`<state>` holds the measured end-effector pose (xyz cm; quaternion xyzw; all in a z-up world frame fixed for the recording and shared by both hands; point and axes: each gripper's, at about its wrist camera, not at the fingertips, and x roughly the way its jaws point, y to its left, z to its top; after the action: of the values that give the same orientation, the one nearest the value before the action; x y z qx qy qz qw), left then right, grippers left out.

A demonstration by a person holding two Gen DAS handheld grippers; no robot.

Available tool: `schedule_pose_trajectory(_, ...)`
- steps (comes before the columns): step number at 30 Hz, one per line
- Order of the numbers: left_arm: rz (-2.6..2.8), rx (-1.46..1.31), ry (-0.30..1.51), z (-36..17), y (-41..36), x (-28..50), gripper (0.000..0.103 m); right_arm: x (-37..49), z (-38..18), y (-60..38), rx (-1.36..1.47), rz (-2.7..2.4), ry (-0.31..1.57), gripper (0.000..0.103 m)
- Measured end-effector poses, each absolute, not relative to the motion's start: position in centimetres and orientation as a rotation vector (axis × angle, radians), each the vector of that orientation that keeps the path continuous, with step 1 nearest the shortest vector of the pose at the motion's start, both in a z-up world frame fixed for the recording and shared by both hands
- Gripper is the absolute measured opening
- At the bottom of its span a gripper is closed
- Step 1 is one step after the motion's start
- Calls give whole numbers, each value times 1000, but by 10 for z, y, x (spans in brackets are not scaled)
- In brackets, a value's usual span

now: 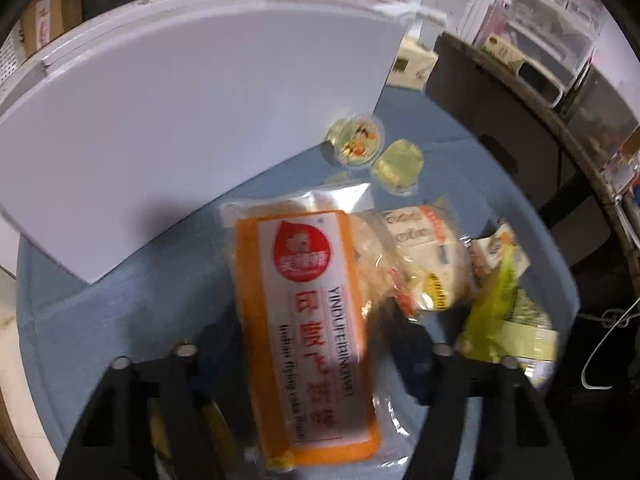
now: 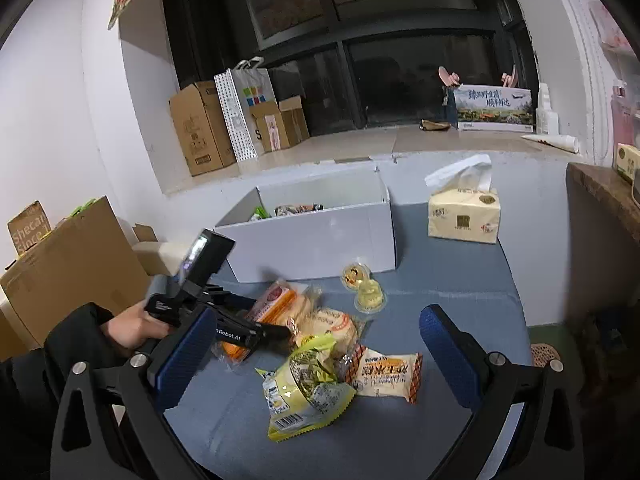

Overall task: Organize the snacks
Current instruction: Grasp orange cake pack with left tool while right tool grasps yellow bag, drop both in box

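An orange flying-cake packet point(image 1: 308, 320) lies between the fingers of my left gripper point(image 1: 316, 360); whether the pads press it is unclear. The same packet shows in the right wrist view point(image 2: 268, 308), with the left gripper point(image 2: 260, 332) over it. My right gripper point(image 2: 320, 354) is open and empty above a yellow-green snack bag point(image 2: 304, 392) and a rice-cracker packet point(image 2: 390, 374). A round pastry packet point(image 2: 332, 326), point(image 1: 424, 256) lies between them. Two jelly cups point(image 2: 362, 286), point(image 1: 376, 148) sit near the white box point(image 2: 316, 228), which holds several snacks.
A tissue pack point(image 2: 464, 216) stands at the back right of the blue table point(image 2: 440, 288). Cardboard boxes point(image 2: 72, 264) stand to the left. A brown ledge point(image 2: 608, 196) is at the right. In the left wrist view the white box wall point(image 1: 192, 128) is close ahead.
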<state>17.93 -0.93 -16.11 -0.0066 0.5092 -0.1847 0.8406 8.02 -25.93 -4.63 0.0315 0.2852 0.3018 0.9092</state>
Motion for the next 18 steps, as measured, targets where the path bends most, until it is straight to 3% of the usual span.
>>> schedule_pose_trajectory(7,-360,-78,915,-117,12,140,63,80,-53,-248,12,629,613,103)
schedule_pose_trajectory(18,-358,-84,842,-87,21,113,62,85,-96,-205,-178,705,762,103)
